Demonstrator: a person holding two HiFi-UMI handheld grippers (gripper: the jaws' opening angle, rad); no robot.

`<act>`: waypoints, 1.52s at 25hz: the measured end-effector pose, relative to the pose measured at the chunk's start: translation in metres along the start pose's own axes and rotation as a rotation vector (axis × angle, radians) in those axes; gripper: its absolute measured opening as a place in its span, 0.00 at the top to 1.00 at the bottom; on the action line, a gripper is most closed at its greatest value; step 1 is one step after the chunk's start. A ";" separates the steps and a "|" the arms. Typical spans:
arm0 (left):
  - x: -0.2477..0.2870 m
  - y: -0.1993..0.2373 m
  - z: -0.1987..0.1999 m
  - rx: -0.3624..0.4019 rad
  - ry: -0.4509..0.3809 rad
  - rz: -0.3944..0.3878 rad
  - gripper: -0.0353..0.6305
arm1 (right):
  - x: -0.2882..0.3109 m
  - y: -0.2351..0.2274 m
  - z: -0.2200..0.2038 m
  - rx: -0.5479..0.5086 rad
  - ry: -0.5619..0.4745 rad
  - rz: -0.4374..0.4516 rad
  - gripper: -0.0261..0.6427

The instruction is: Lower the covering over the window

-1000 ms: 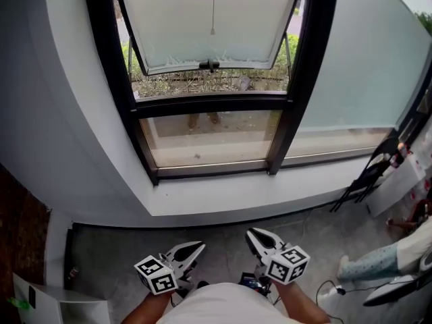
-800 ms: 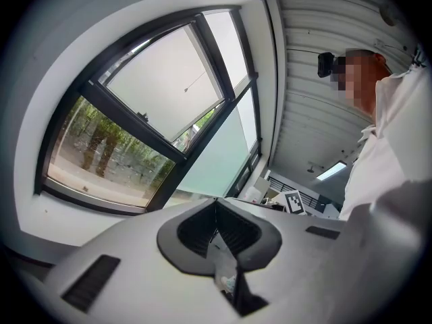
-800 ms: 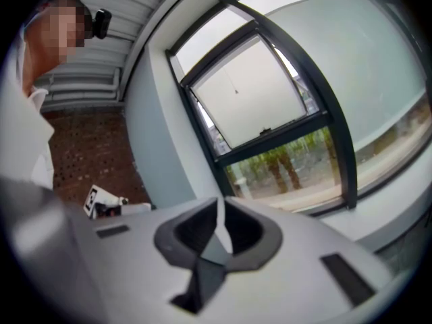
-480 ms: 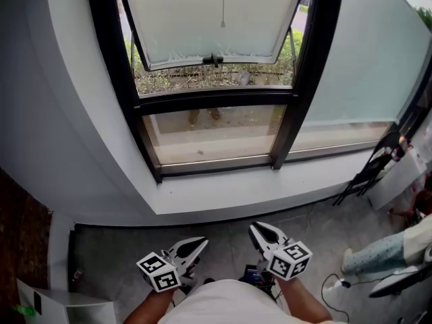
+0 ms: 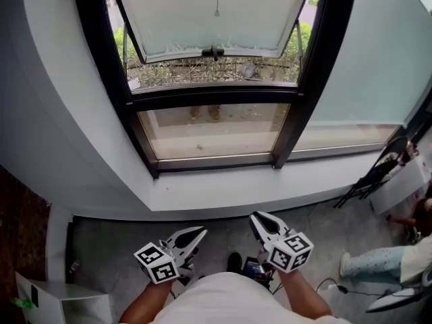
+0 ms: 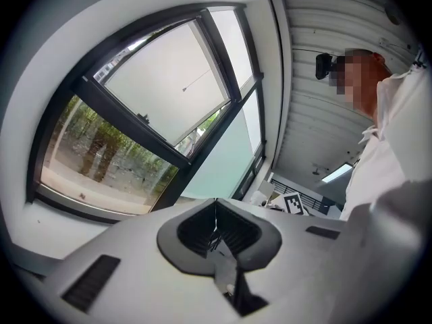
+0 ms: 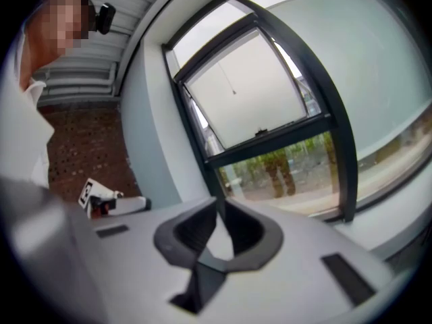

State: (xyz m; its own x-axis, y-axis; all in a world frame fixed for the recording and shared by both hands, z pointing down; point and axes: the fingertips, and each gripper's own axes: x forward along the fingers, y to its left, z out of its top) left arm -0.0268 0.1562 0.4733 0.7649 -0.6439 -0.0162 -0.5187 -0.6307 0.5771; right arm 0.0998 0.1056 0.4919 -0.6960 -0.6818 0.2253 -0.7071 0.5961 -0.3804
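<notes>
The black-framed window (image 5: 213, 94) fills the top of the head view, its upper sash (image 5: 216, 19) tilted outward, with a black handle (image 5: 213, 50) on its lower rail. A thin pull cord (image 5: 217, 5) with a small end bead hangs in front of the pale pane; the covering itself lies above the picture. The cord also shows in the left gripper view (image 6: 189, 86) and the right gripper view (image 7: 233, 86). My left gripper (image 5: 197, 232) and right gripper (image 5: 255, 217) are low over the floor, well short of the sill. Both point at the window, shut and holding nothing.
A deep white sill (image 5: 223, 193) juts out below the window. A frosted pane (image 5: 378, 52) stands at the right. A black folding stand (image 5: 374, 177) leans at the right, near a person's legs (image 5: 378, 260). A white box (image 5: 64, 304) sits at lower left beside a reddish brick wall (image 5: 20, 228).
Both grippers have moved a little toward the window wall, still shut. The view has shifted with them, and a dark shoe now shows between the grippers.
</notes>
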 end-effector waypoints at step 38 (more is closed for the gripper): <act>0.122 0.158 0.150 0.094 -0.044 0.032 0.92 | 0.212 -0.090 0.110 -0.058 0.031 0.119 0.92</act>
State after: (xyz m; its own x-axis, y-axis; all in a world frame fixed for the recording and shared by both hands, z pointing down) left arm -0.0732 -0.0870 0.4401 0.7306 -0.6818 -0.0360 -0.5782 -0.6459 0.4985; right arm 0.0296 -0.1398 0.4750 -0.7785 -0.5917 0.2094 -0.6244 0.6961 -0.3543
